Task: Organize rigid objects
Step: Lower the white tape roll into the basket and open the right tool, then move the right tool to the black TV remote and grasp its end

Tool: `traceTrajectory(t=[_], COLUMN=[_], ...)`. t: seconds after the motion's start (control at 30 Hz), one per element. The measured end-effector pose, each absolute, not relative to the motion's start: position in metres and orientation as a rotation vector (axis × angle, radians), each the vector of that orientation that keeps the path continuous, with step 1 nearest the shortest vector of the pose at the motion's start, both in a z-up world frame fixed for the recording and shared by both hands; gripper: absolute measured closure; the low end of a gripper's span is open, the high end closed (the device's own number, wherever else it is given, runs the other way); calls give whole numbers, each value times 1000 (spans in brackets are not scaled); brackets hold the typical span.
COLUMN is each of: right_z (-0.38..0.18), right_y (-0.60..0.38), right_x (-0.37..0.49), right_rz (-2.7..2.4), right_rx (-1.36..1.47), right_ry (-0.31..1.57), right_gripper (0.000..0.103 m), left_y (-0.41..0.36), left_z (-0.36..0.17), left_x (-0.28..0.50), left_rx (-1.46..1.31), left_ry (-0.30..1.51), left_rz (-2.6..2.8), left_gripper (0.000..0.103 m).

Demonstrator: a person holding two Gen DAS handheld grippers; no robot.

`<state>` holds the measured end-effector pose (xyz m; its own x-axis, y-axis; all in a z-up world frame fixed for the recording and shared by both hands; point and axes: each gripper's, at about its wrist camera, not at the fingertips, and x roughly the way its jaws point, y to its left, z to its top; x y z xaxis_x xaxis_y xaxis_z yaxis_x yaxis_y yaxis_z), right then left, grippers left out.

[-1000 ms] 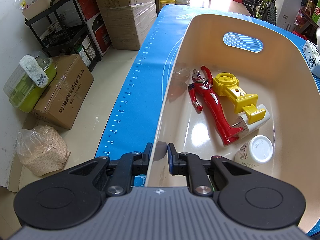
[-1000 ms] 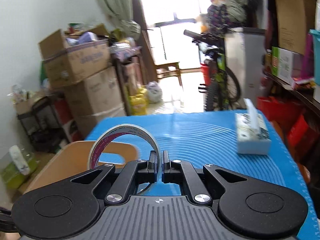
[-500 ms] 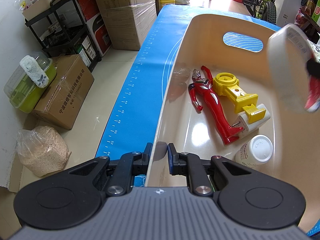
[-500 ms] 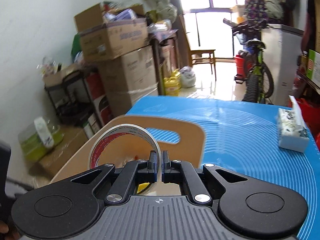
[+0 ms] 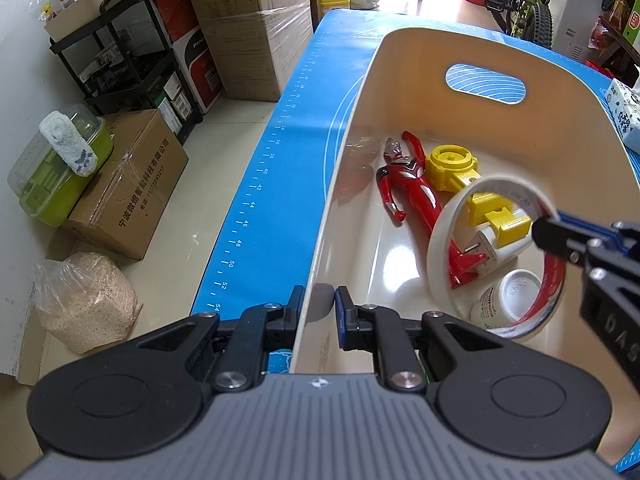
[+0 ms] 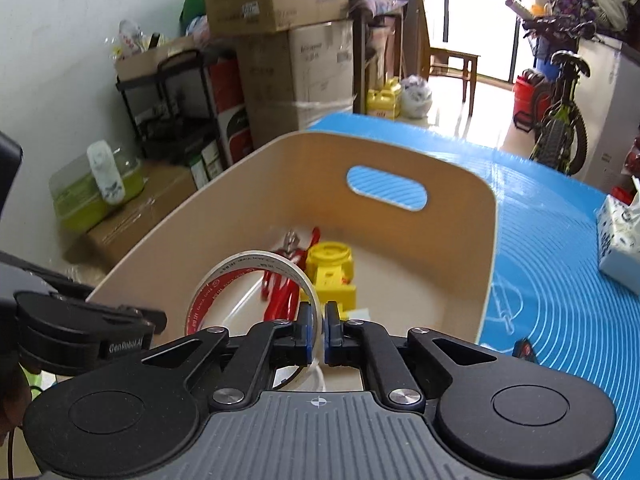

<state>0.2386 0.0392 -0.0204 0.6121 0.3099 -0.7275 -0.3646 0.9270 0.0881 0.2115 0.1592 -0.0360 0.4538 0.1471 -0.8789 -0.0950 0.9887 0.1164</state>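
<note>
- I am keeping my left gripper (image 5: 316,316) clamped on the near wall of the cream bin (image 5: 400,56), one jaw outside and one inside, steadying it on the blue mat (image 5: 280,184).
- Inside the bin, toward its left wall, a red toy figure (image 5: 412,188) is lying flat; just right of it a yellow plastic part (image 5: 456,168) is touching its side, and a white bottle (image 5: 508,296) is lying nearer the bin's front wall.
- I am pinching the tape roll (image 6: 248,280) with my right gripper (image 6: 316,330), jaws pressed on the thin band, one inside the ring and one outside; the roll is hanging upright over the bin's inside, above the bottle and the figure's legs.
- I am judging the roll light, stiff and smooth-sided; the band edge I am gripping looks like the sound place to hold, though it could pivot or slip there.
- Released from here it would likely land on the bottle or the figure and roll; the bare floor toward the bin's right wall looks freer.
- To the right of the bin, well apart on the mat, a tissue box (image 6: 620,236) is standing clear of my path.
</note>
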Motion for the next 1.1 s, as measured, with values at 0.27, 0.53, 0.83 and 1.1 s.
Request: traceTrajectory(t=[0.27,0.53,0.83,1.1], right_z=[-25,-8,27,21], right_y=[34,20,-26,-79], right_x=[241,238,230,239], right_rz=[392,389,318,171], right_rx=[-44,7,112,166], right_ry=[870,832,740,758], right_gripper=[76,43,34,33], left_y=[159,159,159,159], left_z=[-36,-36,-36,-36], left_x=[212,212,212,212], left_rx=[52,52,53,52], left_ry=[1090,1090,1090,1090], left_rz=[150,150,150,150], left_gripper=[84,84,84,84])
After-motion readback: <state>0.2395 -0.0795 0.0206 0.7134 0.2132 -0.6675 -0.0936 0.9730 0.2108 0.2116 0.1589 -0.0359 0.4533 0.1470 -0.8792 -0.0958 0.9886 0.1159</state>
